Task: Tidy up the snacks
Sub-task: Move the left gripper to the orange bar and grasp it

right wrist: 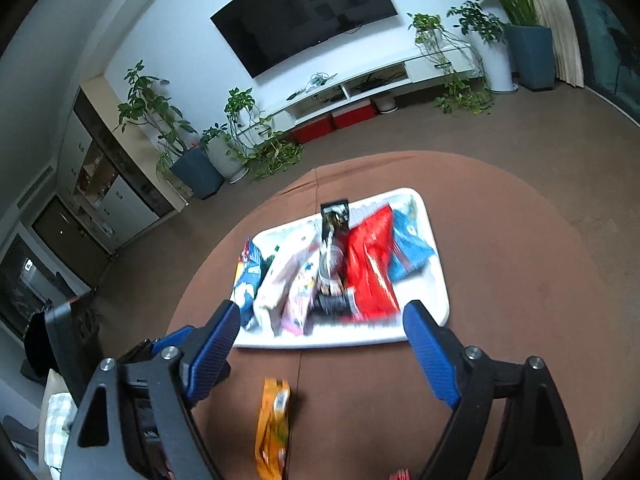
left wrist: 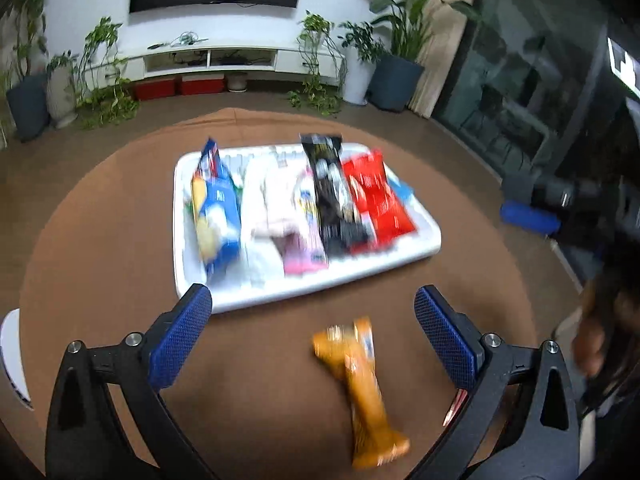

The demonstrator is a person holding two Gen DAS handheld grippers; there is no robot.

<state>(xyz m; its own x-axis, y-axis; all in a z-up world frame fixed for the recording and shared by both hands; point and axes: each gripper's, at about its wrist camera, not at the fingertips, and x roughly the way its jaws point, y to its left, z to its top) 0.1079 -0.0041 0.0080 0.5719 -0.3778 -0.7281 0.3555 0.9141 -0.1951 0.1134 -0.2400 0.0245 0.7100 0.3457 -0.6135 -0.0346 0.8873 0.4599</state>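
Note:
A white tray (left wrist: 181,216) (right wrist: 438,280) sits on a round brown table (left wrist: 100,248). It holds several snack packs side by side: a blue bag (left wrist: 216,216), pale white and pink packs (left wrist: 276,208), a black pack (left wrist: 332,192), a red pack (left wrist: 376,200) (right wrist: 370,268) and a light blue one (right wrist: 410,248). An orange snack pack (left wrist: 366,388) (right wrist: 274,424) lies on the table in front of the tray. My left gripper (left wrist: 312,300) hovers open above the tray's near edge, with the orange pack below it. My right gripper (right wrist: 322,312) is open too and holds nothing.
A small red packet (right wrist: 400,474) peeks out at the table's near edge. Beyond the table are a white TV bench (left wrist: 208,58), potted plants (left wrist: 394,76) and red boxes (left wrist: 178,88) on the floor. Bare brown cloth surrounds the tray.

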